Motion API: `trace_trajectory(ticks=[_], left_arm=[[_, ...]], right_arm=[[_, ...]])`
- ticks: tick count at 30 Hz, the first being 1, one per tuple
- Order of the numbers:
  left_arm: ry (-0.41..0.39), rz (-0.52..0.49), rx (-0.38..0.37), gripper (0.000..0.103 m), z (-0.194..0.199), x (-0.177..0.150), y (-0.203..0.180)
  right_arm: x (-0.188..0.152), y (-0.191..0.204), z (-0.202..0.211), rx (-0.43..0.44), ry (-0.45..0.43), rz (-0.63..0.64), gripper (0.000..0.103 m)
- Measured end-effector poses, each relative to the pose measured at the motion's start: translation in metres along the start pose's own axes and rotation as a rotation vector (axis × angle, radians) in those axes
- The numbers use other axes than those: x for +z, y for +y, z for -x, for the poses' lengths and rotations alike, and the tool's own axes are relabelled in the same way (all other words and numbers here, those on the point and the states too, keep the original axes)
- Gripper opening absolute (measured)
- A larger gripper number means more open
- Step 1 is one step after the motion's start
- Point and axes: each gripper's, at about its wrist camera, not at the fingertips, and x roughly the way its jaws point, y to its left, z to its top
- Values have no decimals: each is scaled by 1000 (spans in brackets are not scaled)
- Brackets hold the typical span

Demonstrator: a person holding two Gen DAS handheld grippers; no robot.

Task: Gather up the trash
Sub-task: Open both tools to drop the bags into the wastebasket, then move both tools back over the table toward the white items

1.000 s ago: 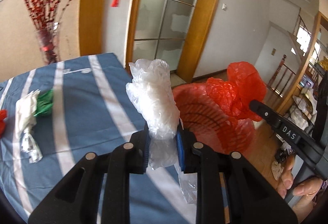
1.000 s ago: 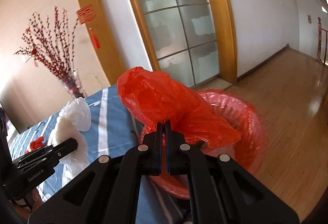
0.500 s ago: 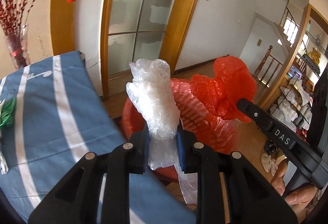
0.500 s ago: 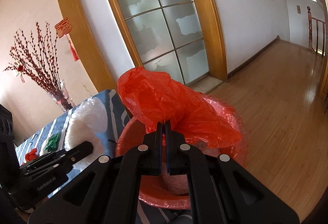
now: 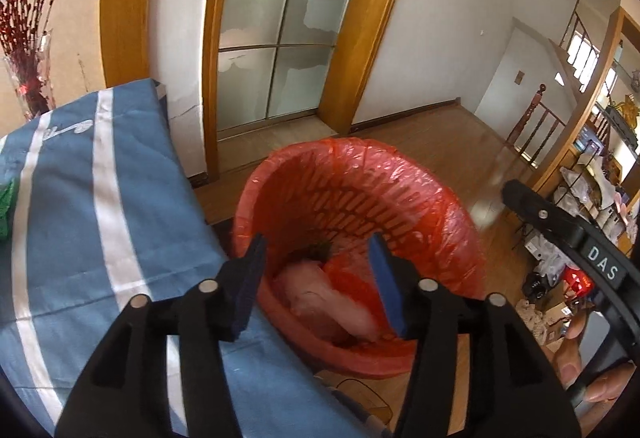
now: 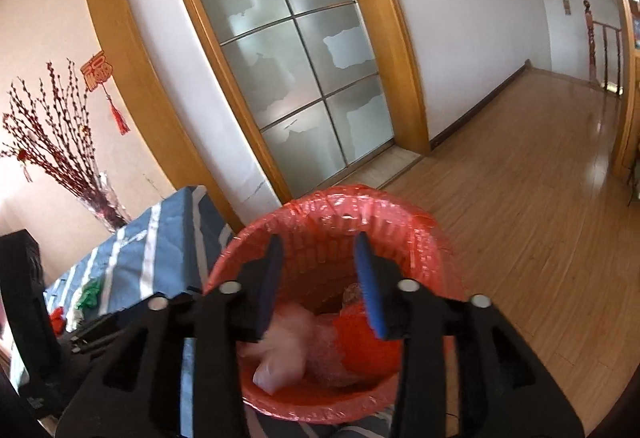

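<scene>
A: Start at the far left. What's left on the worktop [image 5: 132, 205]?

B: A blue cloth with white stripes covers it. At its left edge a bit of green scrap [image 6: 90, 296] lies beside a small red scrap [image 6: 57, 318], well apart from the bin. I'd judge those are trash not yet collected. Behind them stands a vase of red branches [image 6: 60, 157].

A: And the left gripper [image 5: 316, 286]?

B: Its fingers [image 5: 250, 286] are spread wide with nothing between them, hanging over the near rim of the bin [image 5: 440, 197]. That placement makes sense for a drop: anything let go there falls inside rather than on the floor.

A: The bin itself?

B: A slotted basket lined with a red bag, standing on the wooden floor just beside the end of the worktop. In the bottom lie a crumpled whitish plastic bag [image 5: 320, 302] and a red plastic bag [image 5: 352, 278], touching each other.

A: The right gripper [image 6: 320, 286]?

B: Also released, empty, fingers [image 6: 370, 290] apart, directly above the bin's mouth. From its camera the same whitish plastic bag [image 6: 280, 358] and red plastic bag [image 6: 364, 334] show below.

A: So what next?

B: Probably back to the worktop's left end for the remaining scraps.
</scene>
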Motion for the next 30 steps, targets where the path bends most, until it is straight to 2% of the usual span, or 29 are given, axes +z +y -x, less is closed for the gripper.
trace_trajectory(ticks=[5,8,11,17,23,26,27,29,30], left_arm=[[-45,-39,101,73,23,-10,13],[-67,-55,159,77,43,-19,28],[-95,-48,226,78,64,-27,54],[-133,28,336,78,105,-39,118],[-147,89,496,78,143,-59,185],[-119,148,560,78,160,-70,221],[-115,169,589,79,168,-73,234],[-125,210,627,88,180,-80,253],[-130,227,638,88,184,-83,260]], right_arm=[[-3,13,11,-45,-41,81,68],[-6,28,16,-41,-54,142,72],[-11,47,17,-25,-60,188,76],[-23,90,14,23,-46,246,78],[-38,143,9,137,5,295,78],[-49,176,3,201,43,325,78],[-53,186,1,216,52,333,78],[-59,204,-3,248,74,350,78],[-64,216,-6,264,88,360,78]])
